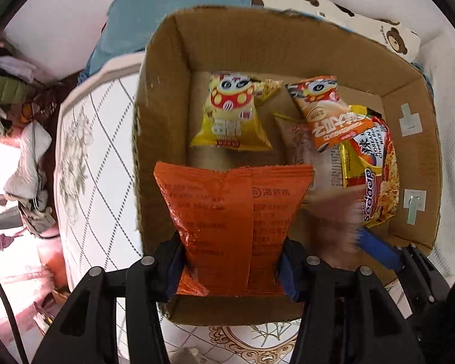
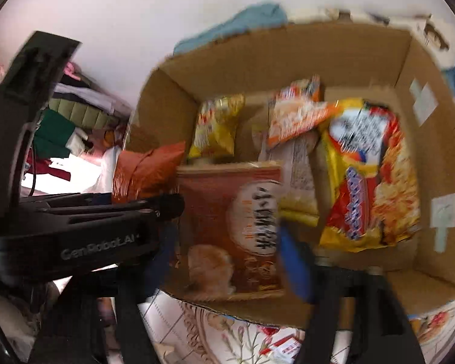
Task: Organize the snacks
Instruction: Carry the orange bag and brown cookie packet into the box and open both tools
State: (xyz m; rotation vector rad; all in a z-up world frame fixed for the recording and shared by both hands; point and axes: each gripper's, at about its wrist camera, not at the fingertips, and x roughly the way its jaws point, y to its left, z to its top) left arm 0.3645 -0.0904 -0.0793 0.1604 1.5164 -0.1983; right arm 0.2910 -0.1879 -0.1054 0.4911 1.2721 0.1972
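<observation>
Orange foil is pinched between the pads of the left gripper (image 1: 232,261): one orange packet (image 1: 230,227), printed back upward, is held by its lower end above the near-left part of the cardboard box (image 1: 163,115). The right gripper (image 2: 224,248) is seen with its jaws spread wide; a brown packet with a white oval label (image 2: 230,230) lies between its blue pads (image 2: 294,267), and in the blurred right wrist view contact cannot be confirmed.

One open-topped cardboard box is recorded, resting on a patterned white quilt (image 1: 88,157). Inside it, on the floor, are counted: one yellow cartoon-print snack bag (image 1: 230,115) at the left; one orange cartoon-print snack bag (image 1: 327,112) to its right, lying partly over one pale translucent packet (image 1: 306,151); and one yellow-and-red noodle packet (image 1: 373,176) against the right wall. Two pale tape patches (image 1: 411,121) are noted on that wall.

Beyond the box, one blue cloth (image 1: 179,15) and one bear-print item (image 1: 388,36) are observed.
</observation>
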